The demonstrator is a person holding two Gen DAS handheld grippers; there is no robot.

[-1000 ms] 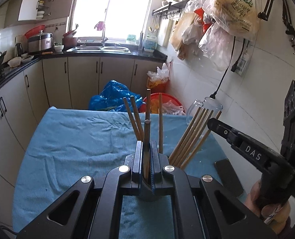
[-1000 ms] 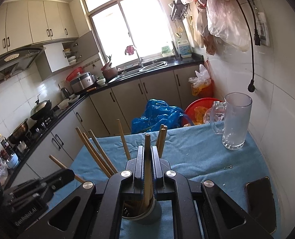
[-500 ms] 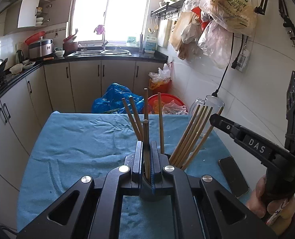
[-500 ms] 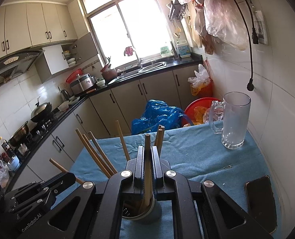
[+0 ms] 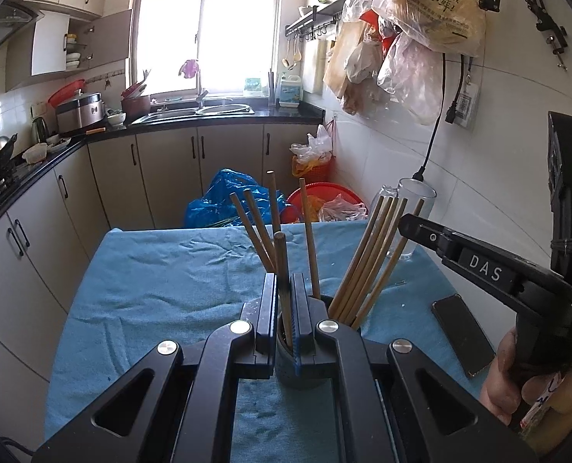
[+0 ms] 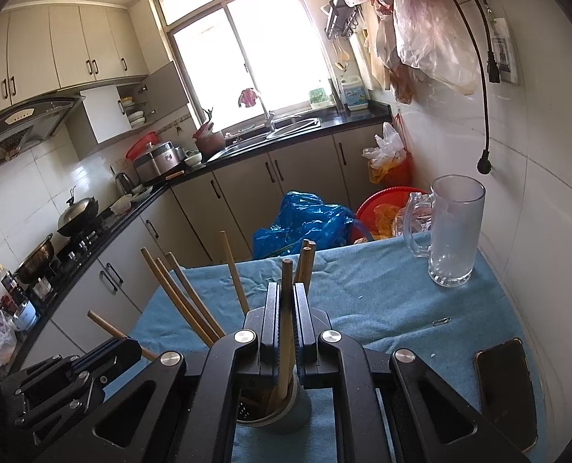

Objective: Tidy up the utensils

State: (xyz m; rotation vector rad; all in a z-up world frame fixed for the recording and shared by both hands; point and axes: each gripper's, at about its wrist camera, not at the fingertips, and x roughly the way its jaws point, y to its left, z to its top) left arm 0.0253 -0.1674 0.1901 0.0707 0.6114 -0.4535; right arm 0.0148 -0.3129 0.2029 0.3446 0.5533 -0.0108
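sunlight is pouring through a kitchen window (image 6: 247, 54) over a black countertop (image 6: 297, 131) and cream cabinets (image 5: 162, 169), while a wrinkled blue towel (image 5: 162, 281) is covering the table in the foreground. plastic bags (image 5: 421, 19) are hanging against the glossy white wall tiles, and a blue bag (image 6: 305, 223) is slumping on the floor beside a red basin (image 6: 382, 204). a clear, thick-walled glass mug (image 6: 452, 231) is standing upright at the towel's far right, well apart from a dark smartphone (image 6: 506, 382) lying flat near the edge, with a small paper clip (image 6: 440, 322) between them. at centre, a grey cylindrical holder (image 6: 286, 413) is standing on the towel, bristling with slender round wooden chopsticks (image 5: 371, 258) that are fanning outward. the left gripper (image 5: 285, 305) is pinching one upright chopstick (image 5: 282, 270) between narrow jaws, its lower end sitting inside the holder. the right gripper (image 6: 285, 308) is likewise clamping a single chopstick (image 6: 286, 301) whose tip is reaching down into the same holder.
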